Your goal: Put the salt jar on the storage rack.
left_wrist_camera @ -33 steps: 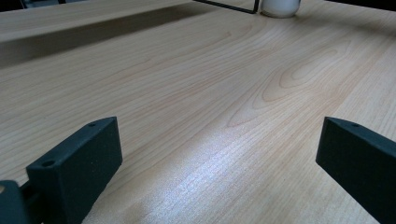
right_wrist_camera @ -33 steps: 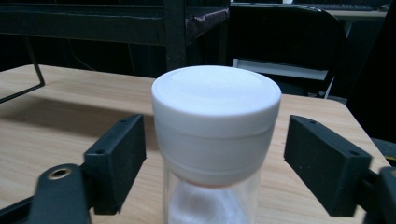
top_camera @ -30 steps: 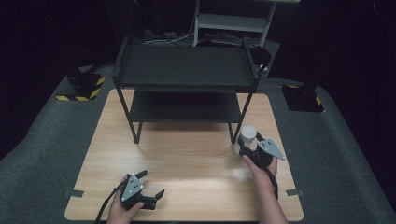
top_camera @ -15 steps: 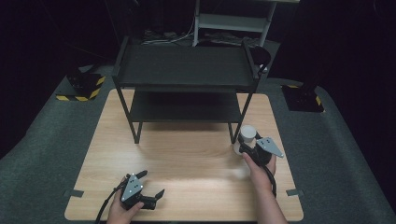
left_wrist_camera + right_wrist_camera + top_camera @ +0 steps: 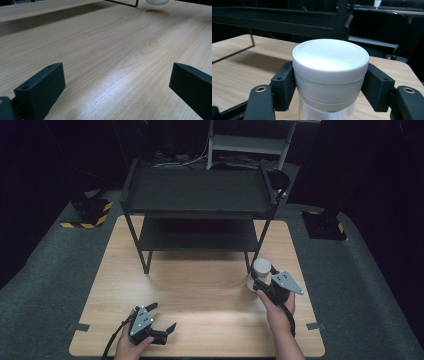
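Observation:
A clear jar with a white lid point(image 5: 261, 267) is at the right of the wooden table point(image 5: 200, 290), just in front of the black rack's right front leg. My right gripper point(image 5: 260, 279) is shut on it, with the pads point(image 5: 284, 85) pressing both sides just under the lid point(image 5: 330, 62). In the left gripper view the jar's base point(image 5: 156, 1) seems to hang slightly above its shadow. My left gripper point(image 5: 163, 316) rests low near the table's front left, open, with only bare wood between its fingers point(image 5: 42, 85).
A black two-level rack point(image 5: 200, 190) stands on the back half of the table, its thin legs point(image 5: 125, 3) reaching the wood. Dark floor surrounds the table, with yellow-black striped blocks point(image 5: 90, 212) at the back left.
The right gripper with the jar has shifted slightly toward the near edge. The left gripper has stayed where it was.

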Demonstrator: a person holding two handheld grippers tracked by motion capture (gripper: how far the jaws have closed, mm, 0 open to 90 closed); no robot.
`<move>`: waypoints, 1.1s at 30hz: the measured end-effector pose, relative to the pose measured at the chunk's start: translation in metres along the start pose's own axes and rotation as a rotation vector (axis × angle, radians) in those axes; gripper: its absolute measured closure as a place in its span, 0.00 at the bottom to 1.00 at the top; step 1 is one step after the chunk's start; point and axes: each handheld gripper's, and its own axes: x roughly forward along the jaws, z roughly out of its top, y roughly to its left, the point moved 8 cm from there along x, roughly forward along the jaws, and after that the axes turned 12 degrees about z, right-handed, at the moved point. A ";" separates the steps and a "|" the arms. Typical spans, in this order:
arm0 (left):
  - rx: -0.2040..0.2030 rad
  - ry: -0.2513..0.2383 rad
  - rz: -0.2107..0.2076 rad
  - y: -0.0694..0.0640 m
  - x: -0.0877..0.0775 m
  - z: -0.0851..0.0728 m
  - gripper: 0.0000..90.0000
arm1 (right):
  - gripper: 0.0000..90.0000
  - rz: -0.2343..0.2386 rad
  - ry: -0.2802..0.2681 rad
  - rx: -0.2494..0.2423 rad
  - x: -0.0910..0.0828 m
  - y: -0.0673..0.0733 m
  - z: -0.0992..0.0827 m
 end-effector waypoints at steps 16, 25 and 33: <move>0.001 -0.001 0.000 0.000 0.000 0.000 0.01 | 0.39 0.118 -0.052 0.001 0.003 0.041 0.050; -0.001 0.002 -0.001 0.000 0.000 0.000 0.01 | 0.39 0.153 -0.063 -0.021 0.013 0.056 0.089; -0.003 0.001 -0.002 0.000 0.000 0.000 0.01 | 0.39 0.189 -0.079 -0.032 0.026 0.070 0.122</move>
